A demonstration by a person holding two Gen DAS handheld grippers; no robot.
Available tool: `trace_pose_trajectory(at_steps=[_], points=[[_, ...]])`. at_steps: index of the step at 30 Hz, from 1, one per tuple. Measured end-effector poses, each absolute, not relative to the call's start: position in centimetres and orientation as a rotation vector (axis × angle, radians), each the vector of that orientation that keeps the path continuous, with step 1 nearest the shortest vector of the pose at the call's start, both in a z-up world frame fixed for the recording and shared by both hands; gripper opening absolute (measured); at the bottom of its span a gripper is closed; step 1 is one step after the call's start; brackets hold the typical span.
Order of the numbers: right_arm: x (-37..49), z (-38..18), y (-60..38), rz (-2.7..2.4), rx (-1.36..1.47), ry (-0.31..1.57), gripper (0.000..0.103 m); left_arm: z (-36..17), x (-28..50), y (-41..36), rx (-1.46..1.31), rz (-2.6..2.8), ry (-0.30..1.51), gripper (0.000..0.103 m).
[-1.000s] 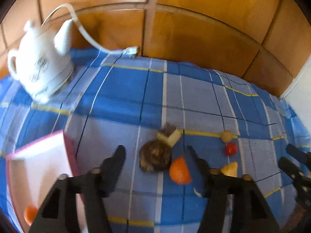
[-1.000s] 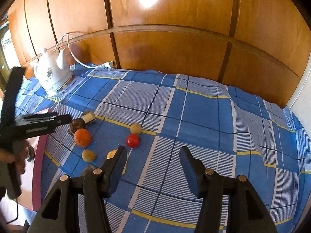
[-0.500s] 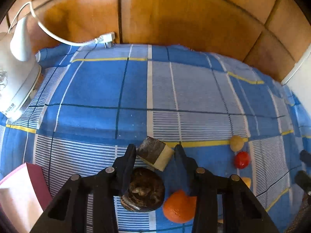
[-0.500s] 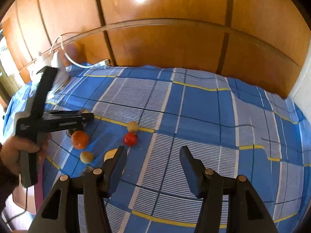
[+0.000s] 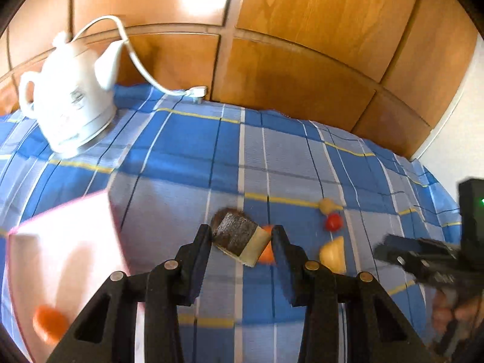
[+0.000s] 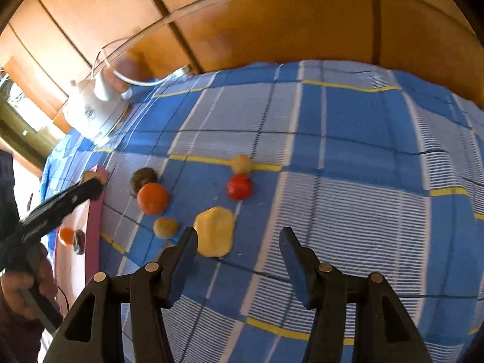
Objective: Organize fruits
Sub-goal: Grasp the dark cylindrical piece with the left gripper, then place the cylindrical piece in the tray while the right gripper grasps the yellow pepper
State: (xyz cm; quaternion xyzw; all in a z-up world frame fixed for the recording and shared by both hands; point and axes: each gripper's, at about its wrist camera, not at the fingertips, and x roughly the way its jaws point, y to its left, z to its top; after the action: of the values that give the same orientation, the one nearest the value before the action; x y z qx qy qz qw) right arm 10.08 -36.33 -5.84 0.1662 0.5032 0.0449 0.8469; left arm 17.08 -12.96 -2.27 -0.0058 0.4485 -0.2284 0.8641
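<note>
At the far left, the white tray with a pink rim [image 5: 60, 242] holds a small orange fruit [image 5: 48, 326]. Just to its right, the left gripper [image 5: 240, 242] is narrowed onto a dark brown wedge with a pale cream edge [image 5: 239, 239], its black pads pressing both ends. Farther right, the right gripper [image 6: 239, 242] stands half open and empty above the blue checked cloth [image 6: 363, 181], a pale yellow fruit slice [image 6: 214, 231] just beside its left finger.
</note>
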Motion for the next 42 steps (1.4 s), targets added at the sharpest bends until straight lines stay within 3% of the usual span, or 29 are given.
trace_pose_trajectory(at_steps=[11, 15, 16, 27, 42], points=[[12.9, -9.1, -34.2, 0.118, 0.317, 1.127, 0.056, -1.3, 10.4, -5.2, -0.093, -0.399, 0.905, 0.041], [12.8, -9.0, -33.0, 0.162, 0.259, 1.122, 0.028, -1.4, 8.6, -1.9, -0.142, -0.332, 0.901, 0.041], [12.7, -8.8, -32.5, 0.163, 0.224, 1.115, 0.027, -1.4, 8.1, -0.6, -0.153, -0.3, 0.9, 0.041], [12.6, -9.5, -32.0, 0.175, 0.174, 1.141, 0.032, -1.6, 5.4, 8.8, -0.252, -0.061, 0.885, 0.041], [12.7, -9.5, -32.0, 0.185, 0.166, 1.139, 0.033, -3.3, 6.0, 6.0, -0.162, -0.069, 0.938, 0.041]])
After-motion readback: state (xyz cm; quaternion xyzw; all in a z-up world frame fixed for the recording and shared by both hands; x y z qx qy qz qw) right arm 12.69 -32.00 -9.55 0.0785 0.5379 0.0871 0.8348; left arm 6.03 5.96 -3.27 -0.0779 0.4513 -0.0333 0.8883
